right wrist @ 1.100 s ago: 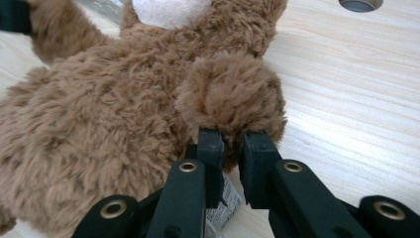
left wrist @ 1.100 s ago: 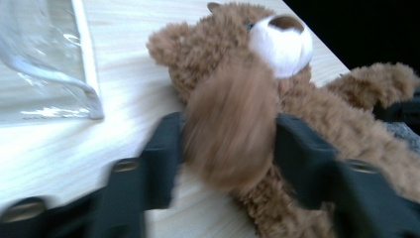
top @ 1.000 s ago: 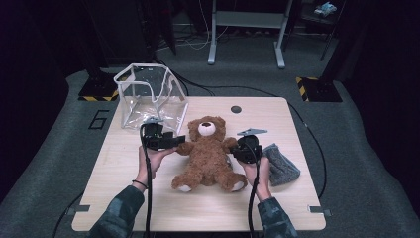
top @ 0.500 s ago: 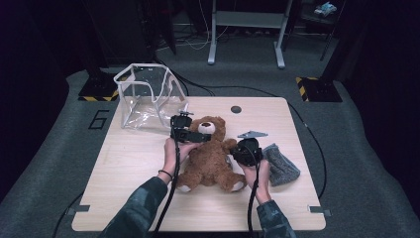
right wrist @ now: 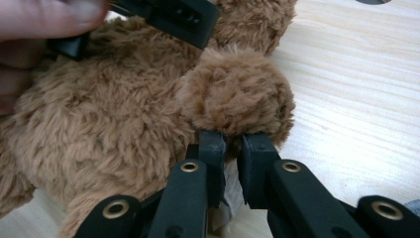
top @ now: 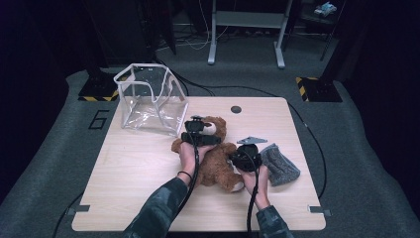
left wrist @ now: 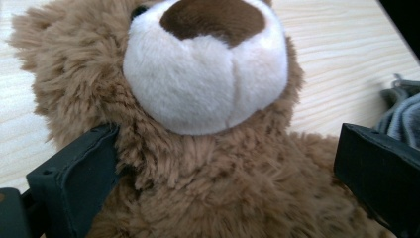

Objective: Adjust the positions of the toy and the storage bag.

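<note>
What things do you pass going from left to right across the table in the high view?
Clear plastic bag → teddy bear → grey knitted cloth.

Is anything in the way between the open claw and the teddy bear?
No. The left gripper has its jaws wide open on either side of the bear, just under its muzzle, with nothing between them and the fur. The right gripper is shut on the bear's paw.
</note>
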Demonstrator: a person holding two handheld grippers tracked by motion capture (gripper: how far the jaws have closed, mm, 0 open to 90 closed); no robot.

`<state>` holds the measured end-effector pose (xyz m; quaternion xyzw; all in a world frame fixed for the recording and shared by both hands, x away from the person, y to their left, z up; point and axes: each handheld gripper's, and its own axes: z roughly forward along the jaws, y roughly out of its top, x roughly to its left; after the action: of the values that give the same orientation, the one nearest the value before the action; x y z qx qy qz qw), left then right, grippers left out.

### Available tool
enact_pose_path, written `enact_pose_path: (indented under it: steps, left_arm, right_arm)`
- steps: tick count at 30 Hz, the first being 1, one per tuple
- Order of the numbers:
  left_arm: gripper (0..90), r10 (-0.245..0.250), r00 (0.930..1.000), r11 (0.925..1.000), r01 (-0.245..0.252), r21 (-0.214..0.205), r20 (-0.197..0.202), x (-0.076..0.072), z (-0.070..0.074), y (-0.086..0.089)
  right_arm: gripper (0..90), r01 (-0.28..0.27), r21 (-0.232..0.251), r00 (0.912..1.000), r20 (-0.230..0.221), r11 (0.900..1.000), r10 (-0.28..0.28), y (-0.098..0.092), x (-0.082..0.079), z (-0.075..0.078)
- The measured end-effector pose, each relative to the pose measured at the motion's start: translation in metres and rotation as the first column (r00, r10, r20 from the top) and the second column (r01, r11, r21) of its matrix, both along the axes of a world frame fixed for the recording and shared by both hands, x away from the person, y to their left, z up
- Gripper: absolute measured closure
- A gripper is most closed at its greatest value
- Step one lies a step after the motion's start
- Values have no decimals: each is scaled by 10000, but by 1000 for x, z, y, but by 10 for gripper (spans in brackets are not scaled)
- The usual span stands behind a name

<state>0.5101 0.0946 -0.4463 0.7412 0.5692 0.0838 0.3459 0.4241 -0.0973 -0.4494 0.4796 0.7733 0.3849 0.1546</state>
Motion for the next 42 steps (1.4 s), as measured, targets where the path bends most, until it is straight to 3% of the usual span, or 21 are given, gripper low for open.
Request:
enact_pose_path:
  steps: [5, 8, 14, 17, 21, 24, 28, 31, 33, 34, 37, 38, 42]
  left_arm:
    - [0, 280, 9996, 9988, -276, 414, -86, 4, -6, -1]
    - [0, 378, 9990, 9957, -356, 857, -245, 4, -19, -1]
    - [0, 299, 9995, 9953, -289, 927, -85, 4, -25, -2]
    - [4, 276, 9993, 9957, -254, 890, -238, 3, -30, -4]
    - [89, 195, 9998, 9944, -190, 1039, -38, 0, -32, -7]
    - [156, -66, 9998, 9933, 43, 1156, 193, -3, -34, -7]
    - [311, -318, 9983, 9957, 273, 880, 494, -6, -35, -2]
    - [347, -408, 9971, 9960, 355, 823, 640, -8, -35, -1]
    - [374, -535, 9956, 9953, 470, 842, 770, -9, -34, 0]
    - [402, -553, 9945, 9964, 493, 694, 884, -10, -33, 2]
    - [439, -667, 9931, 9965, 614, 573, 966, -11, -32, 6]
    - [451, -740, 9918, 9966, 698, 428, 1047, -11, -31, 10]
    - [479, -800, 9901, 9968, 789, 145, 1155, -13, -28, 14]
  right_arm:
    - [824, -22, 34, 10000, 2, 10000, 22, 0, -1, -3]
    - [826, 72, 141, 10000, -59, 9999, -71, 0, -3, -7]
    - [822, 42, 208, 9998, -201, 9998, -37, -2, -5, -17]
    - [803, 43, 169, 10000, -91, 9998, -41, -5, -6, -18]
    - [733, 191, 289, 9998, -8, 9994, -191, -10, -10, -17]
    - [519, 398, 154, 9991, 128, 9991, -400, -19, -18, -17]
    - [207, 1030, 72, 9944, 235, 9947, -1031, -38, -34, -28]
    - [148, 1101, -264, 9933, 390, 9936, -1090, -44, -42, -36]
    - [137, 1026, -215, 9936, 498, 9945, -1014, -49, -49, -44]
    - [116, 993, -562, 9932, 672, 9935, -954, -51, -55, -53]
    - [79, 927, -561, 9948, 469, 9941, -901, -53, -58, -62]
    - [70, 824, -701, 9946, 682, 9941, -776, -55, -61, -69]
    - [20, 593, -1079, 9969, 586, 9924, -532, -53, -62, -79]
